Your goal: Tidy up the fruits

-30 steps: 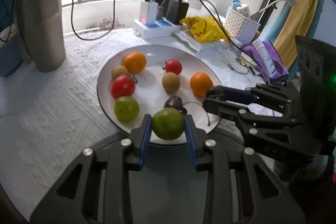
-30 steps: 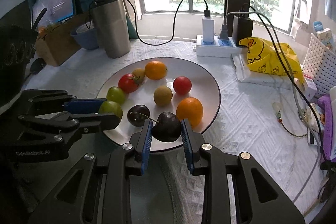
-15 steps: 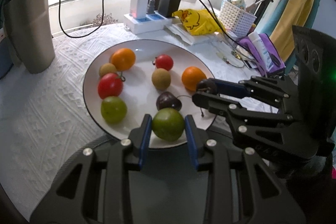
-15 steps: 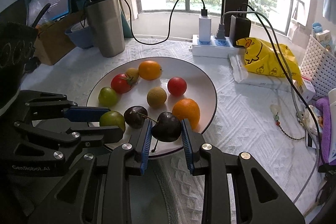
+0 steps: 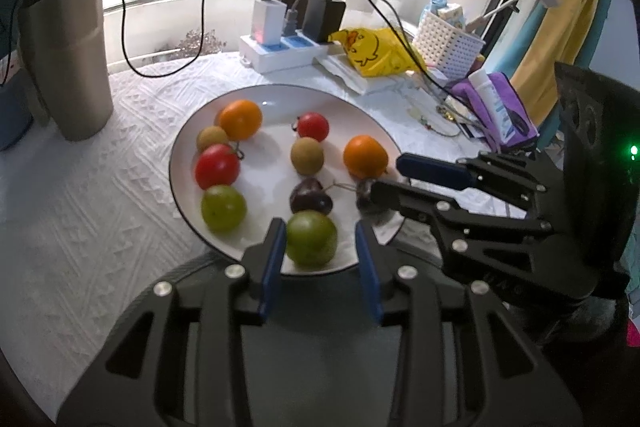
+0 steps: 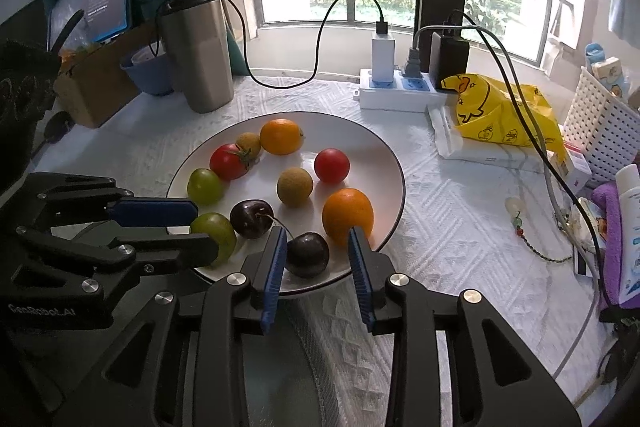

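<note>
A white plate [image 5: 276, 99] [image 6: 360, 147] holds oranges, red tomatoes, brown round fruits, green fruits and two dark cherries. The left gripper [image 5: 319, 227] straddles a green fruit [image 5: 311, 237] lying on the plate's near rim. Its jaws are opening, and a gap shows at the right pad. The right gripper [image 6: 317, 233] straddles a dark cherry [image 6: 307, 254], also lying on the near rim. Its jaws are opening too, and the right pad stands clear of the cherry. Each gripper shows in the other's view, the right gripper [image 5: 386, 175] and the left gripper [image 6: 206, 229], side by side.
A steel tumbler [image 6: 198, 55] stands at the back left. A power strip [image 6: 400, 91] with chargers and cables lies behind the plate. To the right are a yellow bag [image 6: 504, 115], a white basket [image 6: 600, 123] and a purple pouch [image 5: 504, 111]. A white textured cloth [image 6: 460, 219] covers the table.
Both grippers' jaws have parted. The green fruit and the dark cherry were pinched between the pads before; now each lies loose on the plate's near rim.
</note>
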Demonstrator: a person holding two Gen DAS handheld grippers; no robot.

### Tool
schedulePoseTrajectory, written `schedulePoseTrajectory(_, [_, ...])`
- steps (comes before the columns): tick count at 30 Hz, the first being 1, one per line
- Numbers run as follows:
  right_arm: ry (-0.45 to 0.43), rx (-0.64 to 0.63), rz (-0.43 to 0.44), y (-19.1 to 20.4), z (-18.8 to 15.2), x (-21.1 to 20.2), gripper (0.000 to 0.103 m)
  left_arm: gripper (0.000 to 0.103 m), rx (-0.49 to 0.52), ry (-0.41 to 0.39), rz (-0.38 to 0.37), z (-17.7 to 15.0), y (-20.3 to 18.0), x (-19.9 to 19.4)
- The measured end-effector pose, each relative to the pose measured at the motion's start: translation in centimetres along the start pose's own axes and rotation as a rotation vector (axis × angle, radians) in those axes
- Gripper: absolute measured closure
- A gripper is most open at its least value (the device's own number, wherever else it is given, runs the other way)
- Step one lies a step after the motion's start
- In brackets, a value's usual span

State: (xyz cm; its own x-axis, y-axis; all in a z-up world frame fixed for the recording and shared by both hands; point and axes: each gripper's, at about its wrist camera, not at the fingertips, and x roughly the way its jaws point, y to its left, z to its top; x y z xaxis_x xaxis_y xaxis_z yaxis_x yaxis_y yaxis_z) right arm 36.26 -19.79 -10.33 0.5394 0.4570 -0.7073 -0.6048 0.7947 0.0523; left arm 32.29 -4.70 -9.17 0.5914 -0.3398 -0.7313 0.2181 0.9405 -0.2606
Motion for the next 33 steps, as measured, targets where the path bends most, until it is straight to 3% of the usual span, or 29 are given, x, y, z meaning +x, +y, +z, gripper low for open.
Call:
schedulePoseTrajectory(24, [-0.04, 0.008, -0.035, 2.7, -1.1, -5.0, 0.069, 0.059, 0.006, -0.084, 0.015, -2.3, -0.7, -5.7])
schedulePoseTrajectory(33, [-0.056, -0.008, -0.055, 4.7, -1.7, -7.5, 0.069, 0.058, 0.036, -0.141, 0.094, -4.1, -1.2, -8.3])
